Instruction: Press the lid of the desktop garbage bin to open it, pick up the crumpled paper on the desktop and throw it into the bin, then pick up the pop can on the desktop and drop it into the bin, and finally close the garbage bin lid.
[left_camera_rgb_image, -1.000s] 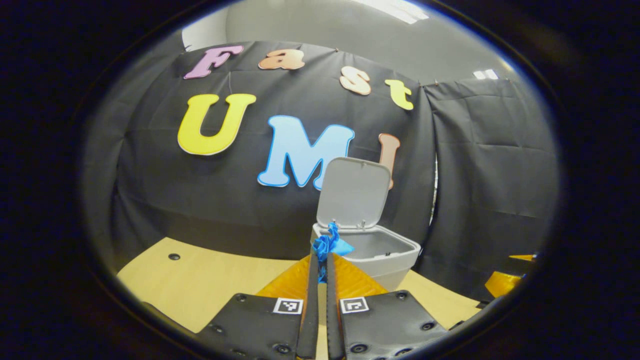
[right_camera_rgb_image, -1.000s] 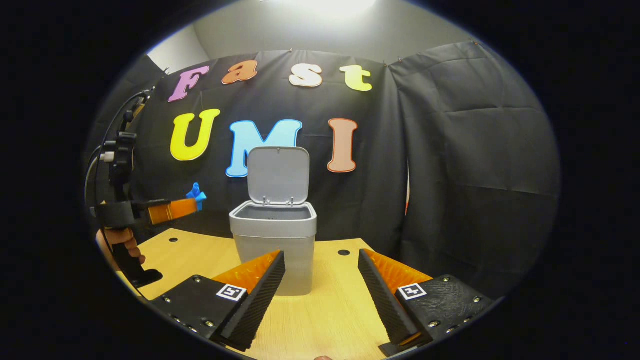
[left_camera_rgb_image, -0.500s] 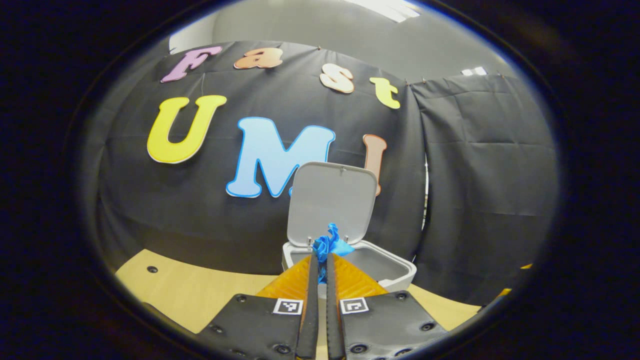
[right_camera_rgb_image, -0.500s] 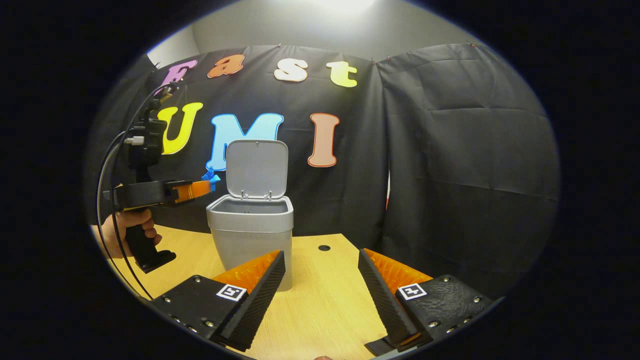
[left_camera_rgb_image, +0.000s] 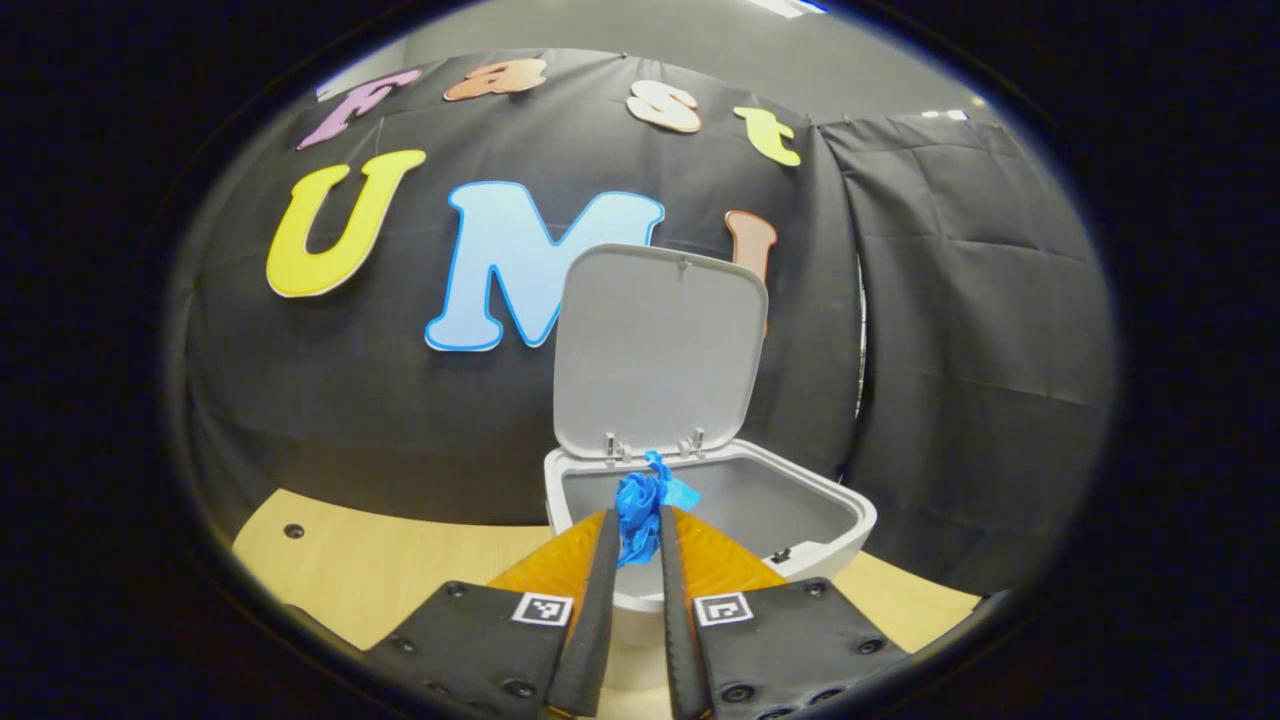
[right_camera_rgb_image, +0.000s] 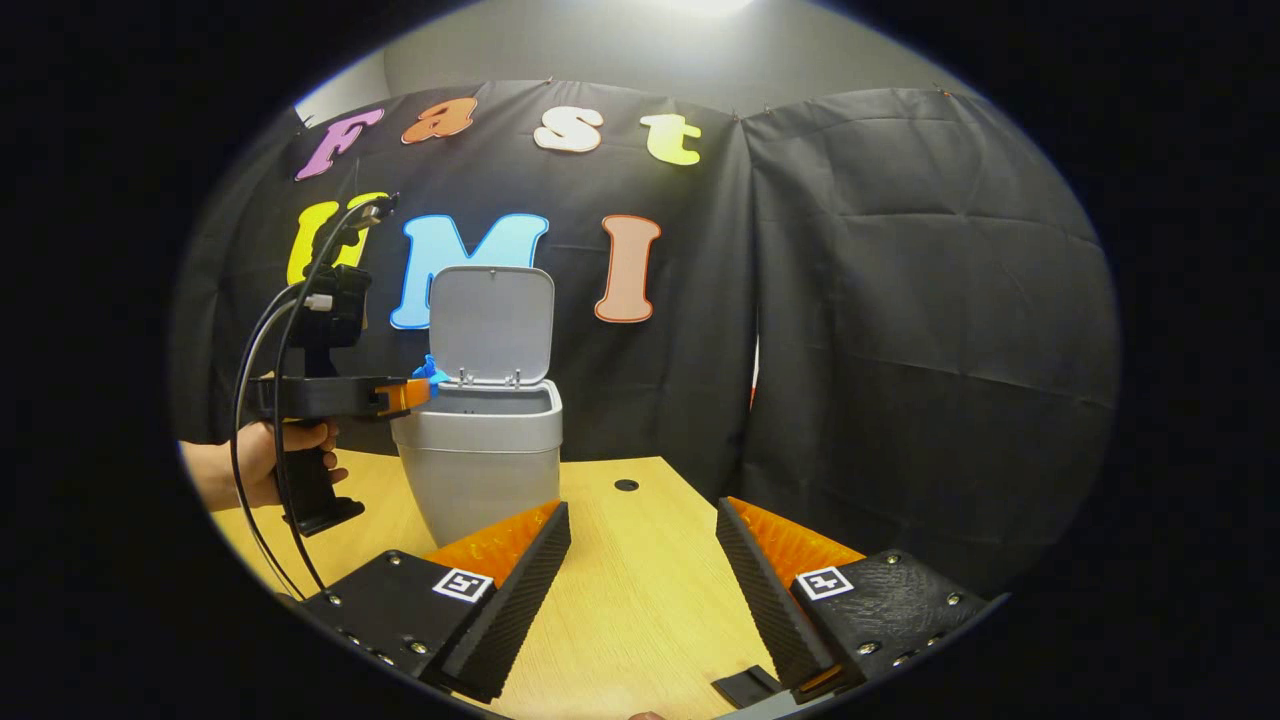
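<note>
- The left hand-held gripper (left_camera_rgb_image: 637, 520) has its two fingers drawn almost together, pinching a crumpled blue paper wad (left_camera_rgb_image: 640, 500) at their tips.
- In the left gripper view the wad sits above the near-left rim of a small grey plastic garbage bin (left_camera_rgb_image: 820, 525), just in front of the hinges of its raised lid.
- The grey square lid (left_camera_rgb_image: 655, 345) stands upright at the back of the bin, leaving the mouth uncovered; the bin's inside looks bare grey as far as it can be seen.
- In the right gripper view the left hand-held gripper (right_camera_rgb_image: 425, 385) reaches in level from the left, its tips and the blue wad (right_camera_rgb_image: 433, 373) at the bin's (right_camera_rgb_image: 480, 460) left rim, held by a person's hand (right_camera_rgb_image: 262, 465) on a black handle with cables looping down.
- The right hand-held gripper (right_camera_rgb_image: 640, 565) is spread wide and holds nothing, low over the pale wooden counter (right_camera_rgb_image: 620, 610), near the bin's right side.
- A small round dark hole (right_camera_rgb_image: 626, 485) marks the counter behind it.
</note>
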